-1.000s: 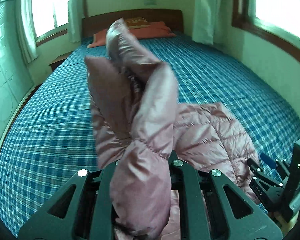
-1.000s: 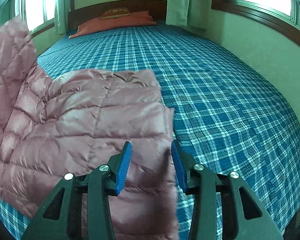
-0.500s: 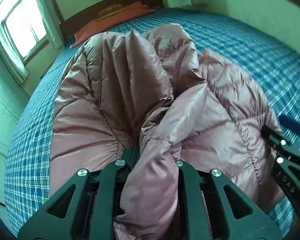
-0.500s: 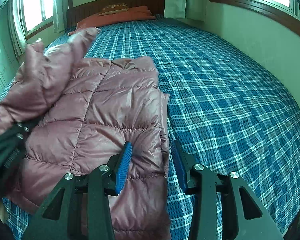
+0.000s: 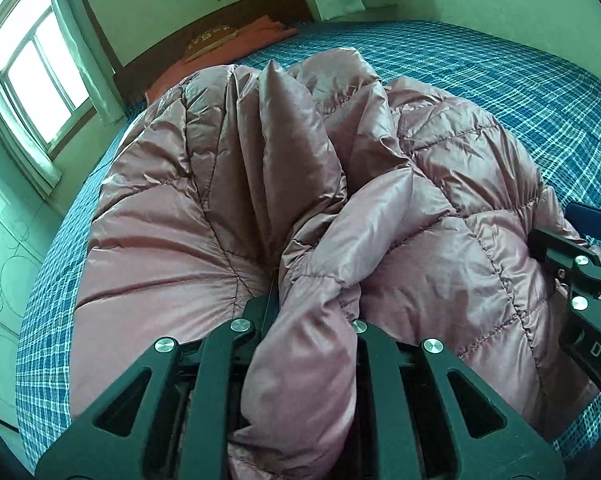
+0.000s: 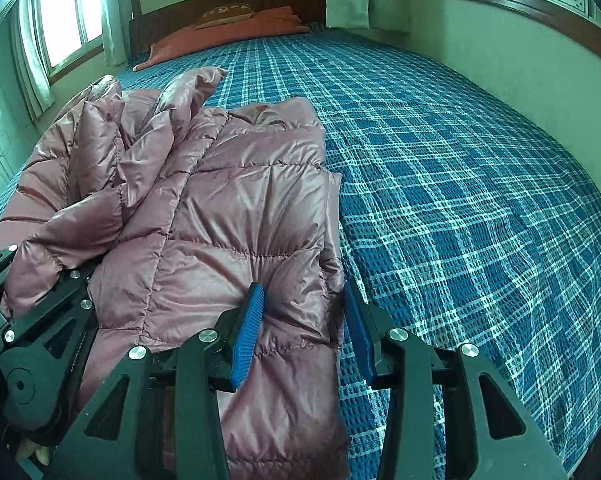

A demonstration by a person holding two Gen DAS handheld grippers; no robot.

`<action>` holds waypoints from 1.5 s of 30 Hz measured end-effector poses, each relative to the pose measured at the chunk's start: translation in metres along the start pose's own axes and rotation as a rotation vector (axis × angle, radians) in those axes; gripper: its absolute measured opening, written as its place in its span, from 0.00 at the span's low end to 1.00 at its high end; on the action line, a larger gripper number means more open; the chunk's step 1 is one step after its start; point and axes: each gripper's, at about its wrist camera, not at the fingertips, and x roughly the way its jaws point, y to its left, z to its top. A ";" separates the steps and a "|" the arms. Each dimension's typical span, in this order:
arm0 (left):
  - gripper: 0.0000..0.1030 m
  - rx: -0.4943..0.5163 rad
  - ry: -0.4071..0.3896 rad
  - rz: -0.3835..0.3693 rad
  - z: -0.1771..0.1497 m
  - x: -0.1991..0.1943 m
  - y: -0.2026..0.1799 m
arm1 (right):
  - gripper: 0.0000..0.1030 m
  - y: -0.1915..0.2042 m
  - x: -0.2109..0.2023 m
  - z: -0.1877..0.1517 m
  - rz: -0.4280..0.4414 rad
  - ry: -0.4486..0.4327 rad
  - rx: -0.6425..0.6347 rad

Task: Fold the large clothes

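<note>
Lowered since the earlier frame, the left gripper [image 5: 300, 320] clamps a sleeve [image 5: 320, 280] of the jacket [image 6: 240, 208] on the bed [image 6: 460, 200]; the right gripper [image 6: 304, 320], jaws apart, straddles the jacket's edge.

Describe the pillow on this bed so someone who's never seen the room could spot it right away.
Start at the big bed with the blue plaid cover and look to its far end, against the dark wooden headboard. An orange-red bedding piece lies there, and the pillow sits on top of it. It is small, brownish and patterned, unlike the plain orange beneath.
</note>
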 end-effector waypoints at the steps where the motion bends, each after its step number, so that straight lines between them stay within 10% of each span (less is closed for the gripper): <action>1: 0.13 -0.003 -0.001 -0.005 0.001 -0.001 0.001 | 0.41 0.000 0.001 0.000 0.002 0.002 0.004; 13: 0.45 -0.063 -0.063 -0.128 0.002 -0.057 0.014 | 0.41 -0.003 0.001 0.007 -0.004 0.017 0.025; 24: 0.45 -0.221 -0.127 -0.213 -0.021 -0.122 0.067 | 0.41 0.007 -0.021 -0.003 -0.029 -0.006 0.000; 29: 0.45 -0.432 -0.138 -0.222 -0.050 -0.131 0.122 | 0.41 0.013 -0.028 -0.002 -0.028 -0.015 -0.002; 39: 0.48 -1.225 0.034 -0.414 -0.130 -0.030 0.228 | 0.41 0.022 -0.028 0.023 0.109 -0.011 0.087; 45: 0.51 -1.352 0.004 -0.480 -0.141 -0.004 0.235 | 0.60 0.017 -0.017 0.045 0.286 -0.013 0.251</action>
